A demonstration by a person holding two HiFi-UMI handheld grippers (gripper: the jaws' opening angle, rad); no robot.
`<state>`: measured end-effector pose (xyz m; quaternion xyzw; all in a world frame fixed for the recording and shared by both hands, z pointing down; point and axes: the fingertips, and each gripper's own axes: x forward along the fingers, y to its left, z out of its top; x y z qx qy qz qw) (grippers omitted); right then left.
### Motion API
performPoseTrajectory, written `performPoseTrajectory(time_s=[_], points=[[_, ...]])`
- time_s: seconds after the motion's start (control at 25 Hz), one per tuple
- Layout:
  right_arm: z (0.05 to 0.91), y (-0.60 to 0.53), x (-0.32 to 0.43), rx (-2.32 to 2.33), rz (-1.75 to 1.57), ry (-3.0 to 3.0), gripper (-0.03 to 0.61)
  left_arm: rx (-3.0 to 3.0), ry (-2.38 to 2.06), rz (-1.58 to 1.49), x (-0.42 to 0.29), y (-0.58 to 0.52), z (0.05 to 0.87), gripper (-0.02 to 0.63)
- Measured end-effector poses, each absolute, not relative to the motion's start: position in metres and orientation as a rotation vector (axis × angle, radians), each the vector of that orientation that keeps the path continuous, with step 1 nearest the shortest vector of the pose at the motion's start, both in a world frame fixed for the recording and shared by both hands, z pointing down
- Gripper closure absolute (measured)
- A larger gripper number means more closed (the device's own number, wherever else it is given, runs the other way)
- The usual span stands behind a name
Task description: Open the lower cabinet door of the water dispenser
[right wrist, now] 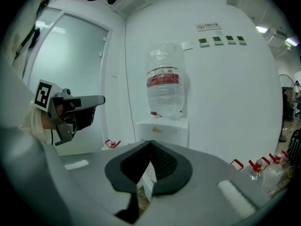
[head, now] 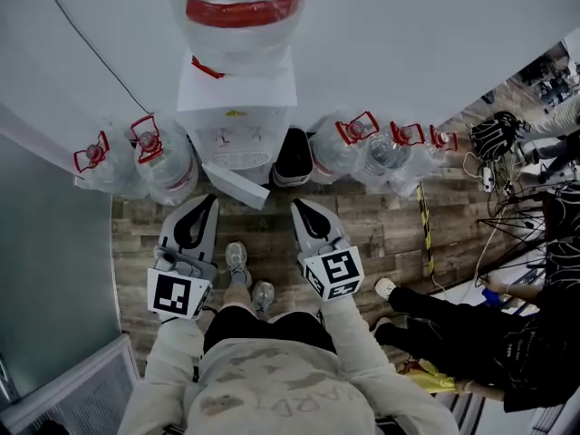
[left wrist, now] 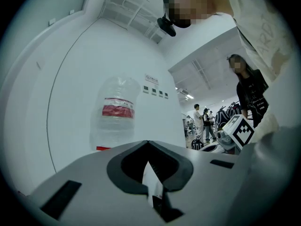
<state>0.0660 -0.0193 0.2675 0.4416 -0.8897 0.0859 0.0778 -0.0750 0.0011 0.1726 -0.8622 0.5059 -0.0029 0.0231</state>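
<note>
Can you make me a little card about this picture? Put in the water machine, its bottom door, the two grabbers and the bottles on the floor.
Water dispenser: white, against the wall, with a big bottle on top.
Lower door: seems open, sticking out at an angle.
Left gripper: jaws shut, holding nothing.
Right gripper: jaws shut, holding nothing.
Spare bottles: on the floor, both sides of the dispenser.
Black bin: beside the dispenser.

The scene is viewed steeply downward from the head camera, above the water dispenser (head: 237, 125). Both gripper cameras are aimed roughly level at the white wall (right wrist: 225, 93) from nearby; the dispenser's bottle (left wrist: 116, 119) is shared by all three views
</note>
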Motion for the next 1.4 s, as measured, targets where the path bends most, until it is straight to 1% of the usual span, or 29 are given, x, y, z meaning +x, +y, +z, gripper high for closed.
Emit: performPoseTrajectory(time_s=[0.68,1.4], points=[[0.195,0.004,0.066,1.345,0.091,-2.739,0.569,-2.634,1.541,0.029,-0.065,0.021,0.131,0.611],[0.16,0.018,0.068,1.386,-0.007,-2.773,0.57,-2.594,1.5,0.04,-0.064,0.036,0.108,0.609]])
